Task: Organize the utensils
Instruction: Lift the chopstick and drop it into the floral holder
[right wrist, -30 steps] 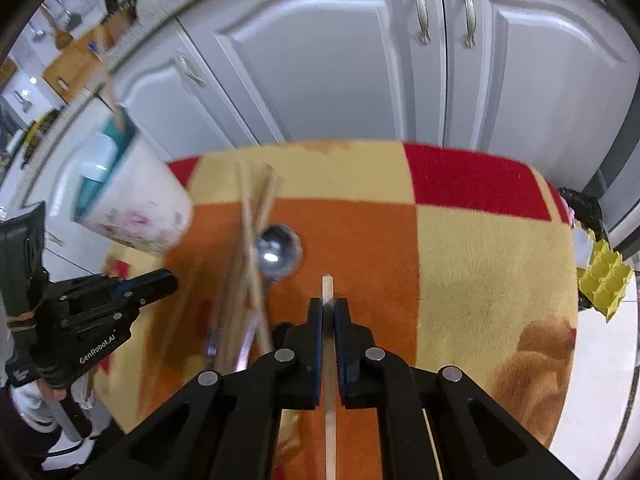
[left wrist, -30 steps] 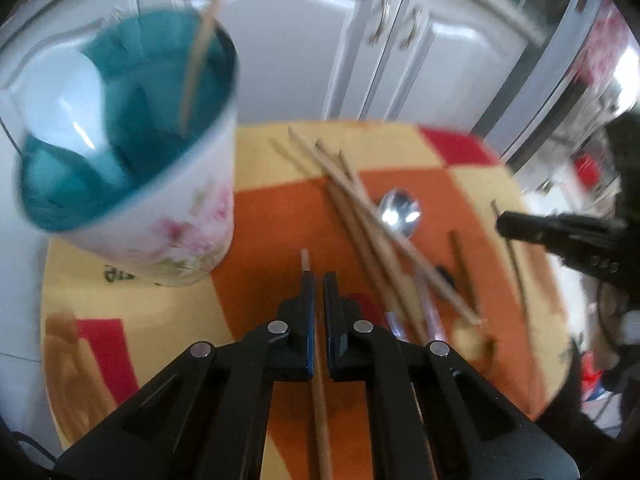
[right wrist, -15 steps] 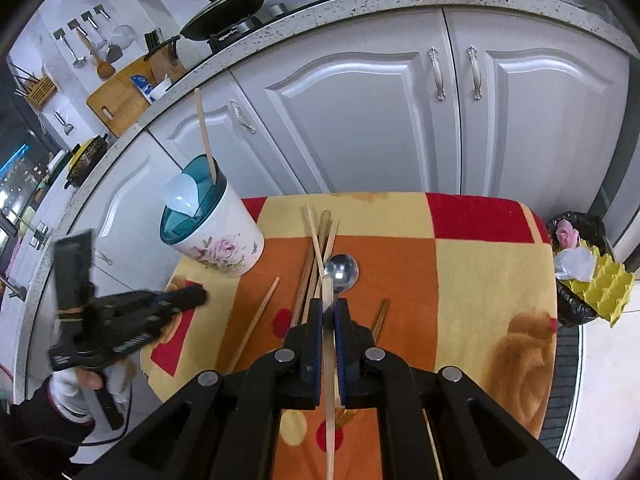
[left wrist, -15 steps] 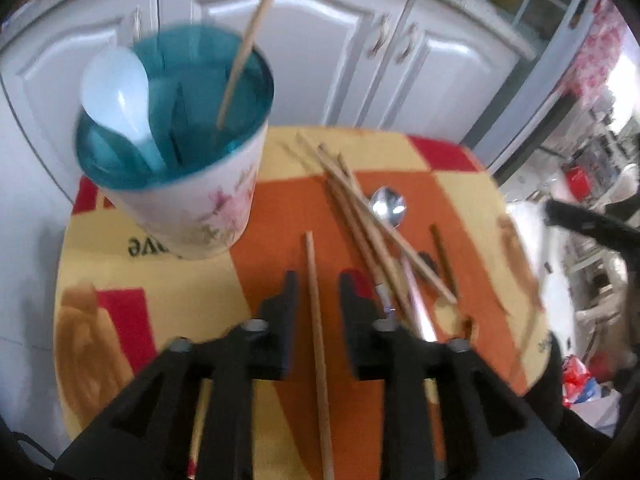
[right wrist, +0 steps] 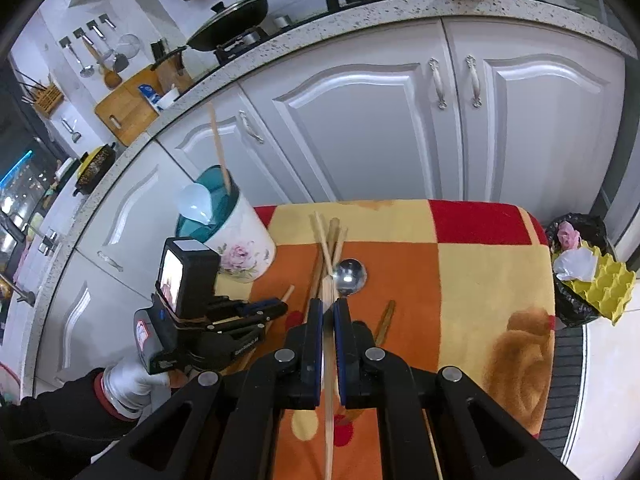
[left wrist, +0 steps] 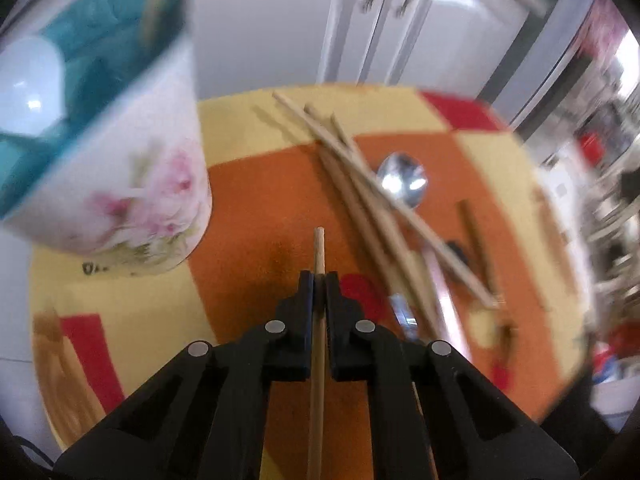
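Observation:
A floral utensil holder (left wrist: 120, 160) with a teal insert stands at the table's left, also in the right wrist view (right wrist: 236, 240); it holds a white spoon (left wrist: 28, 88) and one chopstick (right wrist: 218, 148). My left gripper (left wrist: 319, 280) is shut on a wooden chopstick (left wrist: 319, 248) low over the cloth, seen too in the right wrist view (right wrist: 276, 307). My right gripper (right wrist: 328, 304) is shut on another chopstick (right wrist: 328, 356), held well above the table. Loose chopsticks (left wrist: 352, 176) and a metal spoon (left wrist: 404, 180) lie on the cloth.
The small table carries a red, orange and yellow checked cloth (right wrist: 480, 264). White kitchen cabinets (right wrist: 380, 120) stand behind it. A black bin bag with a yellow egg tray (right wrist: 588, 276) sits on the floor at the right.
My left gripper opened half a second ago and has shut again on the chopstick, closer to the holder. My right gripper has risen high above the table with its chopstick.

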`<act>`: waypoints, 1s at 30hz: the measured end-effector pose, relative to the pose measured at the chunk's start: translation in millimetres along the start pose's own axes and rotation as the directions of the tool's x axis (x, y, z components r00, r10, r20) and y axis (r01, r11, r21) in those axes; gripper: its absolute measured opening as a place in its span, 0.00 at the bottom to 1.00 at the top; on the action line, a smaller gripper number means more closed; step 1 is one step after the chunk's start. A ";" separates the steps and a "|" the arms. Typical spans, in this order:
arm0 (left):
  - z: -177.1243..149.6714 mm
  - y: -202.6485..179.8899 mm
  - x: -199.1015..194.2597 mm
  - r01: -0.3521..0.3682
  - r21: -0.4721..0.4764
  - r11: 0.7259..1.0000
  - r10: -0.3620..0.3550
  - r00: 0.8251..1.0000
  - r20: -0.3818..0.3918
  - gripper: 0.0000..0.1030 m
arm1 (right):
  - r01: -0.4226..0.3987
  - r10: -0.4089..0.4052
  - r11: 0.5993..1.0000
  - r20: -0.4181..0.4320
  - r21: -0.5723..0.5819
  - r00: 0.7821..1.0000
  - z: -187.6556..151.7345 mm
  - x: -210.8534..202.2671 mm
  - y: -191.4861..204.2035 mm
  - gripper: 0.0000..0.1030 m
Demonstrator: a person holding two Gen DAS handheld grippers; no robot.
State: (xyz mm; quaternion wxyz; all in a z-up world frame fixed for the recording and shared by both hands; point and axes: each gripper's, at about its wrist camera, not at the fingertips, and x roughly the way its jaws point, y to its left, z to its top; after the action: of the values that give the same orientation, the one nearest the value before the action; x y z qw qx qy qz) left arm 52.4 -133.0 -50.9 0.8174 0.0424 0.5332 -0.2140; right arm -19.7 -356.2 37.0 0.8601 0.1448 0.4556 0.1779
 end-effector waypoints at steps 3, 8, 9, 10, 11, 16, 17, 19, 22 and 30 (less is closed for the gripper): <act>-1.6 11.2 -44.1 0.069 -0.020 0.997 -0.067 0.995 0.078 0.04 | -0.021 0.021 1.000 0.016 -0.022 1.000 2.6 -7.1 11.8 0.05; -13.4 22.0 -106.2 0.102 -0.013 0.995 -0.098 0.979 0.181 0.04 | -0.053 0.057 0.996 0.045 -0.073 0.997 6.9 -20.8 35.3 0.05; -16.6 24.2 -116.1 0.101 -0.014 0.995 -0.096 0.975 0.198 0.04 | -0.063 0.067 0.995 0.049 -0.080 0.997 7.6 -23.1 40.2 0.05; -18.9 26.7 -126.4 0.103 -0.016 0.995 -0.097 0.972 0.216 0.04 | -0.066 0.071 0.994 0.051 -0.086 0.996 8.5 -24.4 44.0 0.05; -20.3 27.7 -134.3 0.106 -0.017 0.994 -0.099 0.968 0.231 0.04 | -0.068 0.073 0.993 0.053 -0.097 0.996 9.6 -25.6 49.2 0.05; -27.8 35.3 -170.4 0.115 -0.036 0.993 -0.099 0.946 0.310 0.04 | -0.081 0.090 0.988 0.065 -0.133 0.994 16.5 -30.9 68.4 0.05; -28.2 37.5 -176.3 0.117 -0.042 0.992 -0.097 0.942 0.322 0.04 | -0.085 0.095 0.986 0.068 -0.141 0.993 18.1 -32.3 72.2 0.05; -27.5 42.2 -188.1 0.118 -0.046 0.992 -0.095 0.933 0.348 0.04 | -0.089 0.102 0.984 0.075 -0.156 0.992 23.0 -34.7 79.1 0.05; -21.8 45.0 -207.9 0.119 -0.047 0.992 -0.092 0.918 0.386 0.04 | -0.094 0.111 0.980 0.087 -0.178 0.990 31.7 -38.2 89.0 0.05; 13.3 57.2 -265.1 0.113 -0.059 0.992 -0.069 0.869 0.490 0.04 | -0.093 0.124 0.970 0.131 -0.226 0.984 73.7 -49.7 116.5 0.05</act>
State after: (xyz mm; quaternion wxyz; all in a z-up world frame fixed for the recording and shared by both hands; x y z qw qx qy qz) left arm -3.8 -4.4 181.5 0.9152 -0.0731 0.3206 -0.2330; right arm -4.4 -280.2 161.4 0.8904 0.0863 0.3614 0.2630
